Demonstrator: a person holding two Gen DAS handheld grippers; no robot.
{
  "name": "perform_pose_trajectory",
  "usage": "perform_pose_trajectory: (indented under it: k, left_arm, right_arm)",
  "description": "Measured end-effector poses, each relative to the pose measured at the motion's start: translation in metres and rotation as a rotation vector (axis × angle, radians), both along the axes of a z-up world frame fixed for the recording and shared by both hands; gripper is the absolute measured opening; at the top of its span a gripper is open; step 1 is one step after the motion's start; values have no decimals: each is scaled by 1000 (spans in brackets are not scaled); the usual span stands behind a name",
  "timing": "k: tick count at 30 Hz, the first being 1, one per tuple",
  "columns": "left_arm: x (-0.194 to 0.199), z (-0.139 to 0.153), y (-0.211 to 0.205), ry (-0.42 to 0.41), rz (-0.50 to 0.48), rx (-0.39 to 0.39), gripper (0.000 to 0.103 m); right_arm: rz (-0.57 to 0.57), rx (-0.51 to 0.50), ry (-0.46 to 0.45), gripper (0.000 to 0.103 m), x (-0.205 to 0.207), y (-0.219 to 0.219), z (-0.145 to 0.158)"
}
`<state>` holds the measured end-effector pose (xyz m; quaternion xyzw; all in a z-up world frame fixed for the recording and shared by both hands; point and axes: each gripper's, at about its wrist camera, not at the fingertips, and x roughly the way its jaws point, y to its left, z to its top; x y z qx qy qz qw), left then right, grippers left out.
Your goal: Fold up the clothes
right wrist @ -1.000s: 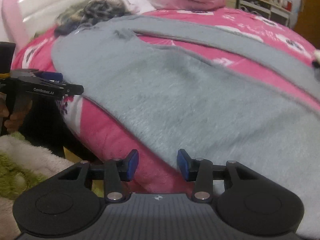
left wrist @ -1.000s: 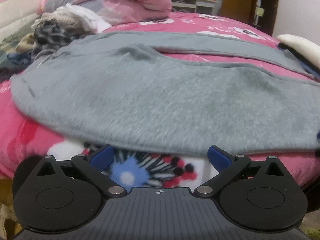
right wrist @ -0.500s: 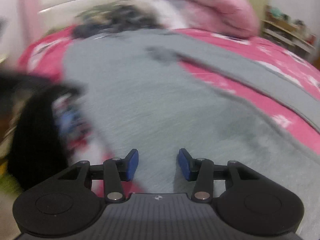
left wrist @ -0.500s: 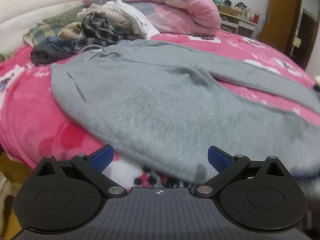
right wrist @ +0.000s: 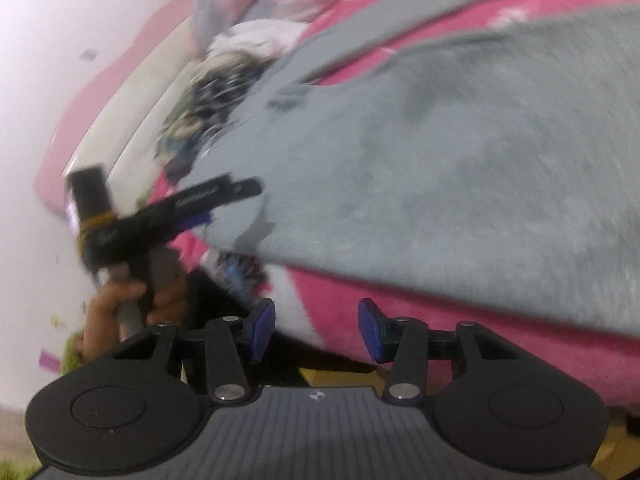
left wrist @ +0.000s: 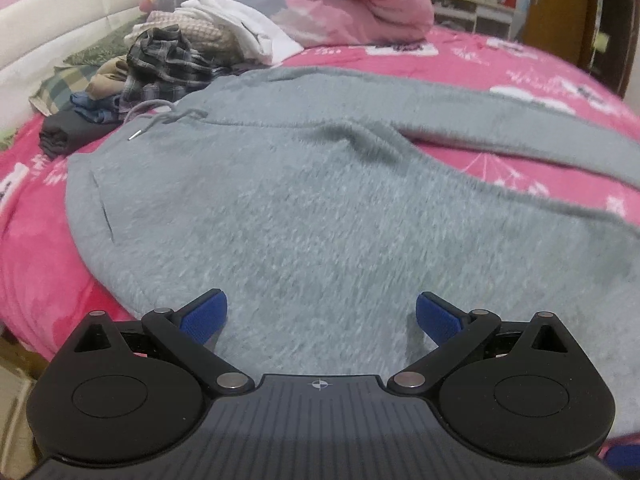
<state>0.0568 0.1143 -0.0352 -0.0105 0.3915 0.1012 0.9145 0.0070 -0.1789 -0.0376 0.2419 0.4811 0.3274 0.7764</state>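
Observation:
A grey fleece garment (left wrist: 320,208) with a drawstring (left wrist: 160,120) lies spread flat on the pink bed cover (left wrist: 32,248), its two long parts running off to the right. My left gripper (left wrist: 320,316) is open just above the garment's near edge, with nothing between its blue pads (left wrist: 204,316). The right wrist view is tilted and blurred. It shows the same garment (right wrist: 460,168), with the left gripper (right wrist: 228,204) at its edge held by a hand (right wrist: 128,300). My right gripper (right wrist: 316,330) is open and empty, low by the bed's side, below the garment's hem.
A pile of loose clothes (left wrist: 172,56) and a rolled pink duvet (left wrist: 320,0) lie at the head of the bed, beside a white padded headboard (left wrist: 60,28). A shelf (left wrist: 472,4) and a wooden door (left wrist: 560,8) stand beyond the bed.
The left gripper has risen and moved forward from the bed's edge to over the garment. The right gripper has rolled sideways and dropped back to the bed's side. Both stayed open.

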Motion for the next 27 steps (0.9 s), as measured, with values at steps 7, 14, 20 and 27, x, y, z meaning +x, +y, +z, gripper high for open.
perform_pose_trajectory:
  k: [7, 14, 20, 27]
  left_arm:
    - [5, -5, -2, 34, 53, 15, 103]
    - [10, -6, -7, 46, 67, 37, 103]
    - [11, -7, -10, 47, 74, 51, 103]
    - [10, -6, -12, 46, 74, 61, 103]
  right_arm:
    - [-172, 77, 80, 46, 9, -28, -15]
    - [-249, 107, 32, 48, 3, -38, -8]
    - [-242, 190, 155, 48, 6, -37, -26]
    - [-265, 199, 176, 42, 8, -33, -29]
